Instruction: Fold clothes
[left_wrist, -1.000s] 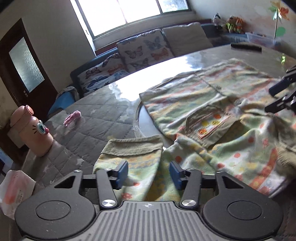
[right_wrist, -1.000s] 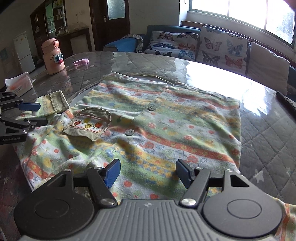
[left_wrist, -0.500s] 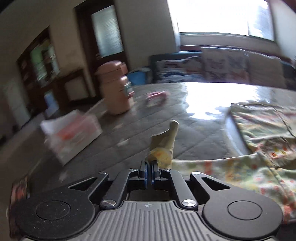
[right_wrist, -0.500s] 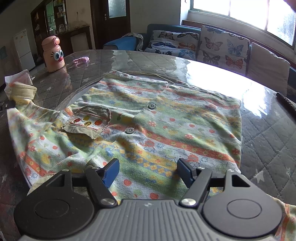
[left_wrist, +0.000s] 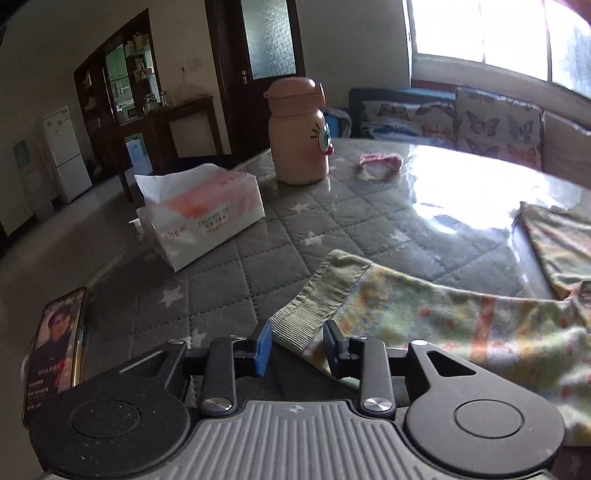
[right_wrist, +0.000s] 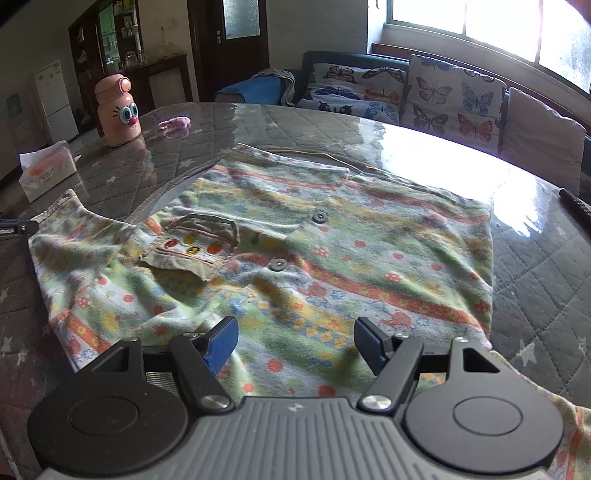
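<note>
The bench, covered in grey quilted cloth with stars under a glossy sheet, carries everything. Spread flat across it, ahead of the right gripper's fingers, lies the shirt, a floral, striped garment with two buttons and a chest pocket, its near hem running under those fingers. The right gripper hovers over that hem with its fingers wide apart, gripping nothing. One sleeve stretches out sideways, and its ribbed cuff lies just ahead of and partly between the left gripper's fingers; the left gripper is partly open, the pads apart, not clamped on the cloth. Beyond the left fingers and to their left sits a soft pack of tissues, a sheet sticking out of its top. Farther ahead stands a pink cartoon-faced bottle, lid closed. At the left fingers' near left lies a phone, screen lit. A small pink item rests beside the bottle.
</note>
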